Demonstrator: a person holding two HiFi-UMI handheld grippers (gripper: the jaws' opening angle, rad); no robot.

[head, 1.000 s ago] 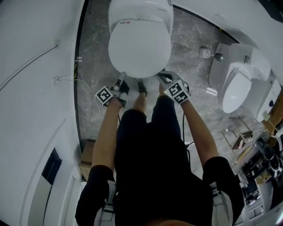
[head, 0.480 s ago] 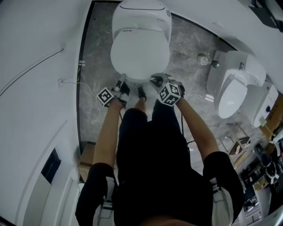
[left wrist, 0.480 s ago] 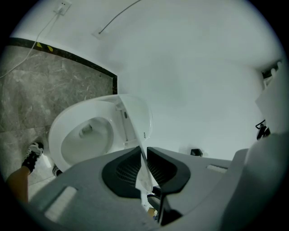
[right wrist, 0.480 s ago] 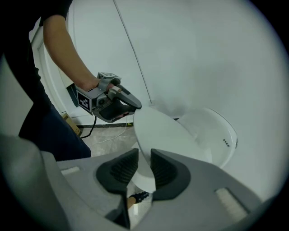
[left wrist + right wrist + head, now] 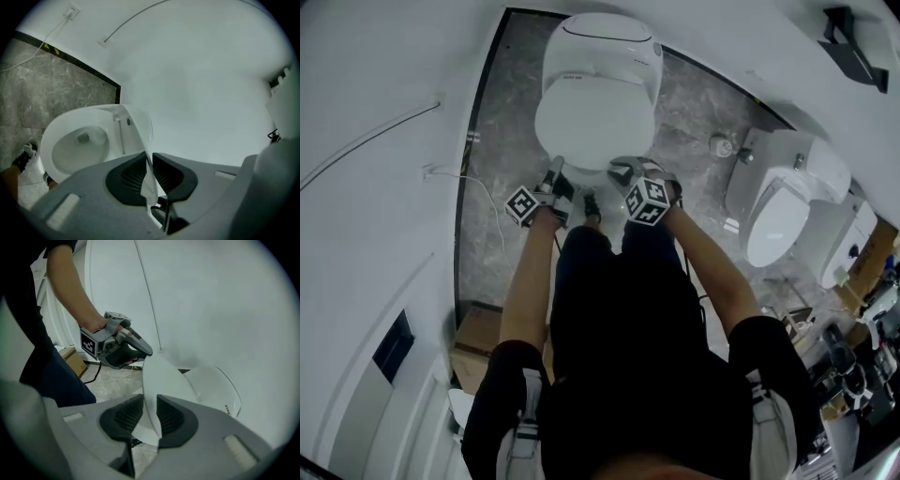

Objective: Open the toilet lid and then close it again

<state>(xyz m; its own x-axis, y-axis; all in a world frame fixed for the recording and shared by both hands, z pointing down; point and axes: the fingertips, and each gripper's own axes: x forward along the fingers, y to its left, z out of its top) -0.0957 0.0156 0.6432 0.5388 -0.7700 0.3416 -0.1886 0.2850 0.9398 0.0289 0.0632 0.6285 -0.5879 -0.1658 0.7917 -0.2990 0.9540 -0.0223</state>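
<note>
The white toilet lid [image 5: 592, 127] stands partly raised over the bowl [image 5: 79, 140], its front edge lifted toward me. My left gripper [image 5: 555, 171] is shut on the lid's thin left edge [image 5: 140, 131], whose rim runs down between the pads at the left gripper [image 5: 149, 171]. My right gripper [image 5: 623, 173] is at the lid's right front edge. In the right gripper view the lid [image 5: 164, 380] stands between the jaws of the right gripper [image 5: 150, 416], which are opening and no longer press it. That view also shows the left gripper [image 5: 119, 345] beyond the lid.
A second white toilet [image 5: 778, 211] stands to the right on the grey marble floor. A curved white wall runs along the left with a thin cable [image 5: 478, 187]. A cardboard box [image 5: 473, 342] lies behind my left leg. My shoes [image 5: 591, 202] are right at the bowl's front.
Both grippers have risen with the lid's front edge. The right gripper has rolled, its marker cube turning, and its jaws have spread off the lid.
</note>
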